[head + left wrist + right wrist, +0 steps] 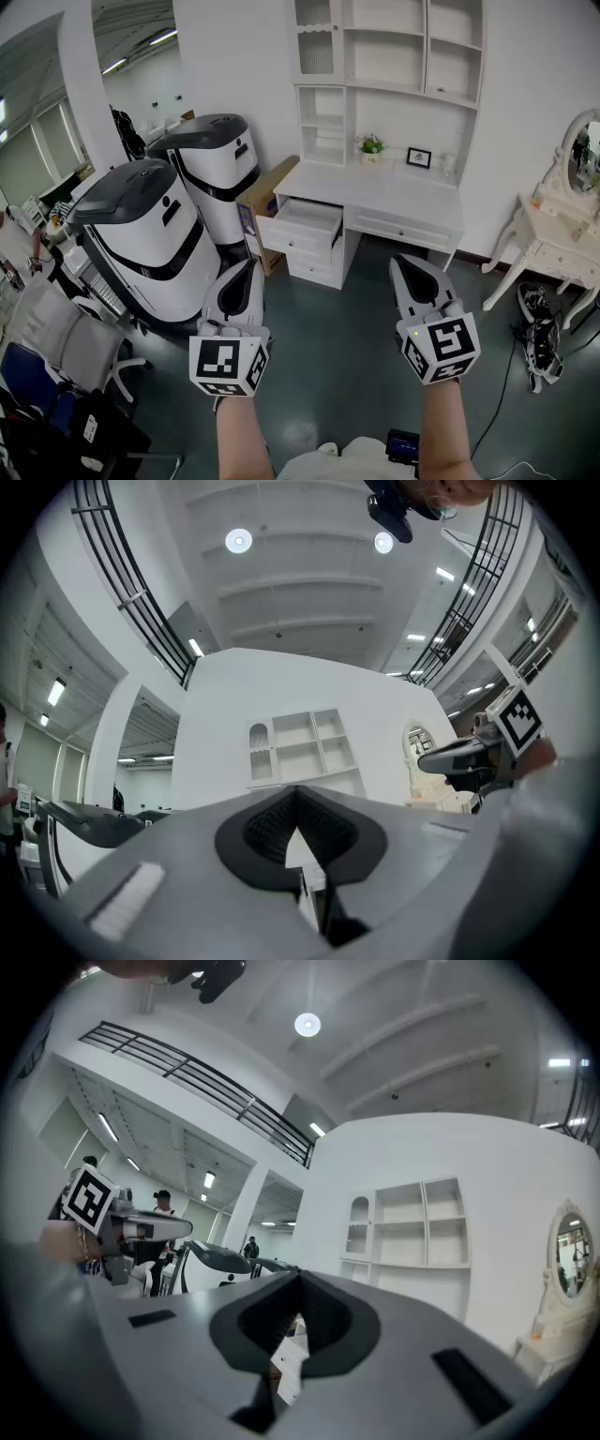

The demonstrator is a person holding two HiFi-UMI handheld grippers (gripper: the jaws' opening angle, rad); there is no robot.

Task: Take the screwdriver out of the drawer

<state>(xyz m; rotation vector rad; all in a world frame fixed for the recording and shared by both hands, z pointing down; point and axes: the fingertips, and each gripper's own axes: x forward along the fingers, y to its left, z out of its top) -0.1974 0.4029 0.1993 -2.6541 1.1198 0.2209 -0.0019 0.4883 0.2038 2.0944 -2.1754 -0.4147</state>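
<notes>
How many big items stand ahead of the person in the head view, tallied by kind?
White-and-black machines: 2
Desk with shelf unit: 1
Dressing table with oval mirror: 1
Cardboard box: 1
Total: 5

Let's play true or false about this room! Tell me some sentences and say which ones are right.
1. One drawer of the white desk stands open. True.
2. The left gripper holds a screwdriver. False: its jaws are together with nothing between them.
3. A small potted plant stands on the desk. True.
4. The right gripper is inside the drawer. False: it is shut, apart from the desk, above the floor.
5. The mirror stands left of the desk. False: it stands to the right.
</notes>
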